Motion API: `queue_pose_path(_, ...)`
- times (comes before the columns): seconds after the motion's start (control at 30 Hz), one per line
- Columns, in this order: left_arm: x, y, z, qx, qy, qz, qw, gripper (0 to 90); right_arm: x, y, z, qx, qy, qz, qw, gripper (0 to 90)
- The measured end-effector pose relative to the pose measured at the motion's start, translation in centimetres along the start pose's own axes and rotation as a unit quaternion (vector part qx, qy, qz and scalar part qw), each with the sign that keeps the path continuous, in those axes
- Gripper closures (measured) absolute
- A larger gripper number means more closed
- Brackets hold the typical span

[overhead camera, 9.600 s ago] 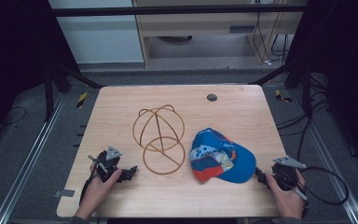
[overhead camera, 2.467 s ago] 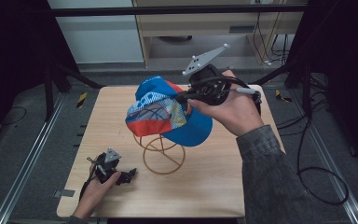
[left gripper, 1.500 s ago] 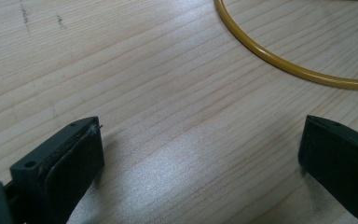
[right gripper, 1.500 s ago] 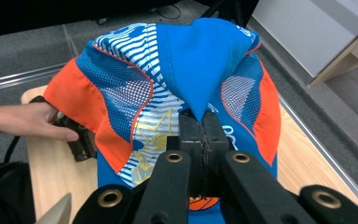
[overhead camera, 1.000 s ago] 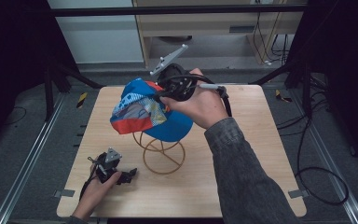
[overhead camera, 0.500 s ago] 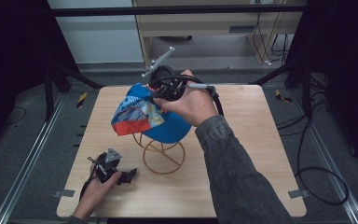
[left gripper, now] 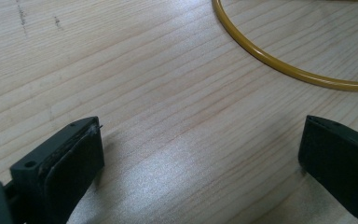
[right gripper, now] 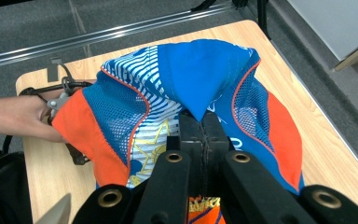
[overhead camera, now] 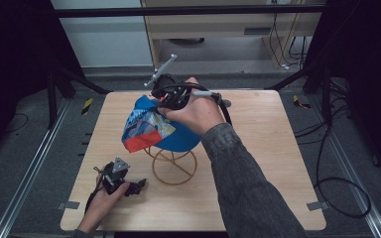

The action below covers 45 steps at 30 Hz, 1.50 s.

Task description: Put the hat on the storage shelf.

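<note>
In the high view, the right hand-held gripper [overhead camera: 164, 100] is holding a blue, orange and white cap [overhead camera: 154, 128] over the wire stand [overhead camera: 173, 166], which is standing near the middle of the desk [overhead camera: 278, 163]. The cap is draping over the top of the stand, with its orange edge hanging toward the left. The left hand-held gripper [overhead camera: 138, 185] is resting on the desk near the near left corner, just left of the stand's ring base.

In the left gripper view, the left hand-held gripper [left gripper: 200, 158] is lying low over the wood with its jaws standing wide apart and nothing between them. An arc of the yellow ring [left gripper: 279, 65] is lying beyond them, apart from both jaws.

In the right gripper view, the right hand-held gripper [right gripper: 203, 130] is pinching a fold of the cap [right gripper: 200, 70] with its jaws pressed together. The cap's mesh panels are spreading out to either side, and the other hand [right gripper: 18, 116] is showing at the far left edge.
</note>
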<state>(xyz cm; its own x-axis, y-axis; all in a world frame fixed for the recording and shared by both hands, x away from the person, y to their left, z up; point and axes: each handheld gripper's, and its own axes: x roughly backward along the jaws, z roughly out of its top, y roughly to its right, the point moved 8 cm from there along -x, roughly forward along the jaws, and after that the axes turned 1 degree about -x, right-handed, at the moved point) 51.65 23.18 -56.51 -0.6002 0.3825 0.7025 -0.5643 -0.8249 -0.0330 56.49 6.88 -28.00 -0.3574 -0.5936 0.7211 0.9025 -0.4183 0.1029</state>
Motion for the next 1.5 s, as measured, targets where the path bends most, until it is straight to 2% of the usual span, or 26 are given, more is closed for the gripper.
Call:
queue_pose_path(0.57, 0.0, 0.0, 0.0, 0.001, 0.000, 0.001, 1.0000, 0.0, -0.5, 0.5, -0.8, -0.015, -0.003, -0.003, 0.9999, 89.8)
queue_pose_path(1.13, 0.0, 0.0, 0.0, 0.001, 0.000, 0.001, 1.0000, 0.0, -0.4, 0.3, -1.3, -0.015, 0.000, 0.005, 0.9999, 87.3)
queue_pose_path(1.27, 0.0, 0.0, 0.0, 0.001, 0.000, 0.001, 1.0000, 0.0, -0.4, 0.2, -1.3, -0.016, 0.000, 0.005, 0.9999, 84.2)
queue_pose_path(1.37, 0.0, 0.0, 0.0, 0.001, 0.000, 0.001, 1.0000, 0.0, -0.3, 0.2, -1.3, -0.016, 0.003, -0.001, 0.9999, 77.0)
queue_pose_path(1.5, 0.0, 0.0, 0.0, 0.001, 0.000, 0.001, 1.0000, 0.0, -0.3, 0.3, -1.3, -0.017, 0.005, -0.004, 0.9998, 72.0)
